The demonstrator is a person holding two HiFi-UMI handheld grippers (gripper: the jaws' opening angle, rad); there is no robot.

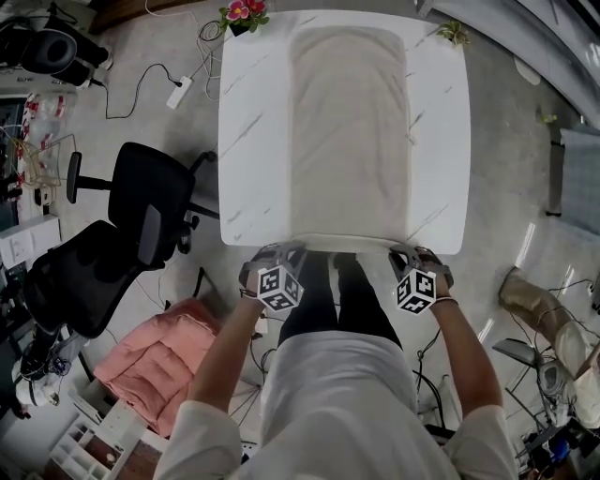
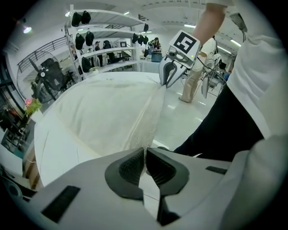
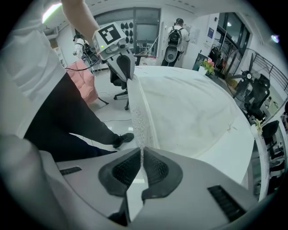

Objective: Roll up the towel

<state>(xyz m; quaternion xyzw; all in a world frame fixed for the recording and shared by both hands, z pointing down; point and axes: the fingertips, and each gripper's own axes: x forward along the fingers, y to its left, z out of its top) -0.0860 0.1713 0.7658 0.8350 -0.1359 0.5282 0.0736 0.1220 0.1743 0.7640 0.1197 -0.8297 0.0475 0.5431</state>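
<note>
Towel point(image 1: 349, 131) lies flat along the middle of the white table point(image 1: 251, 141), with its near edge at the table's front rim. The left gripper point(image 2: 145, 155) is clamped on the near left corner and the right gripper point(image 3: 141, 157) on the near right corner, so the hem runs taut between them. Flowers point(image 1: 242, 13) stand at the table's far left corner. Two black chairs point(image 1: 141, 202) stand beside the table's left side, and a pink cushion point(image 1: 155, 356) lies on the floor nearer the person.

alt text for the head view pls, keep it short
From above, a person at a white table pinches the near corners of a spread-out beige towel, one in the left gripper, one in the right gripper. Two black office chairs stand on the floor at left.
</note>
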